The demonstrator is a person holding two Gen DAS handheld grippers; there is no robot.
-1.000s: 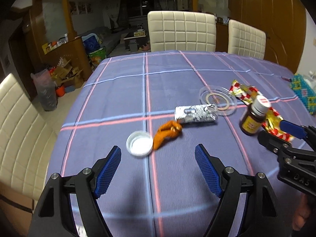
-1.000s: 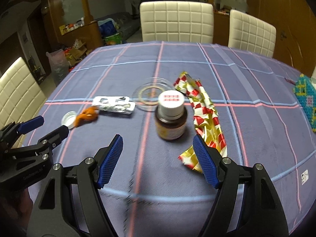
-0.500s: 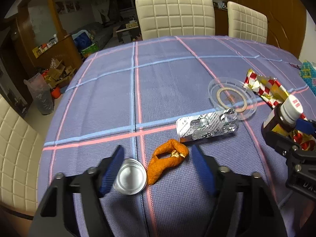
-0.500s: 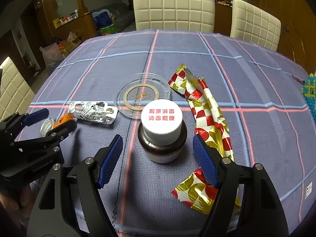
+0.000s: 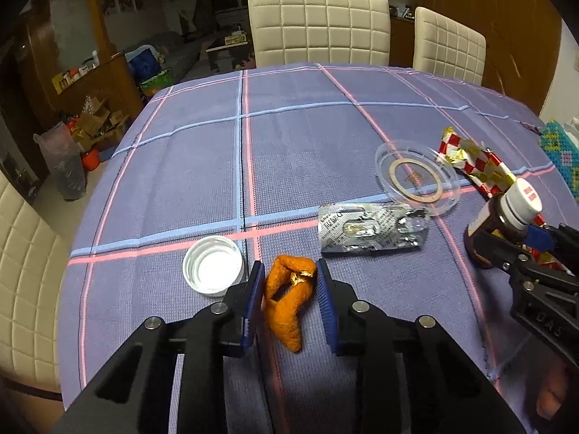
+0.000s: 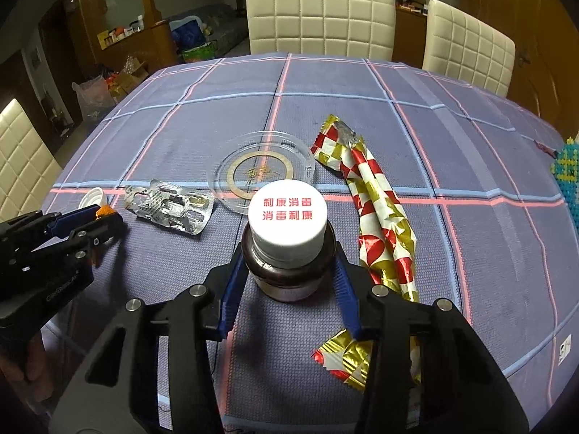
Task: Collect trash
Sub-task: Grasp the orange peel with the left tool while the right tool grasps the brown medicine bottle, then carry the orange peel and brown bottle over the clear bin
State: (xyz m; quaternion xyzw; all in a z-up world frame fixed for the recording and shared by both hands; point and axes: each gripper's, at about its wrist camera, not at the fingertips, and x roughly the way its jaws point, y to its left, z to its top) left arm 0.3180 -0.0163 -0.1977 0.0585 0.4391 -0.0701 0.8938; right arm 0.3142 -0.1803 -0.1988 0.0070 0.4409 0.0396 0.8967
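A: Left gripper state?

B: Fingers were narrow, one pad on each side of the peel. The peel lay on the tablecloth. Pads looked to touch it on both sides, but I couldn't tell if it was truly clamped.

A: Right gripper?

B: Closed in around the bottle, pads against its dark body below the white cap. The bottle stood upright on the cloth, just near of the clear lid.

A: Other trash?

B: The blister pack lay flat, between the peel and the clear lid, its right end touching or just under the lid's rim. A white cap sat open side up, just left of the left gripper's left pad. The wrapper, red, gold and white, ran along the bottle's right side; its near end lay under the right gripper's right finger.

A: Grippers relative to each other?

B: Near but apart. In the left view the right gripper showed at the right edge, at the bottle.

A: Surroundings?

B: Two white chairs at the far edge, a third at the left side.
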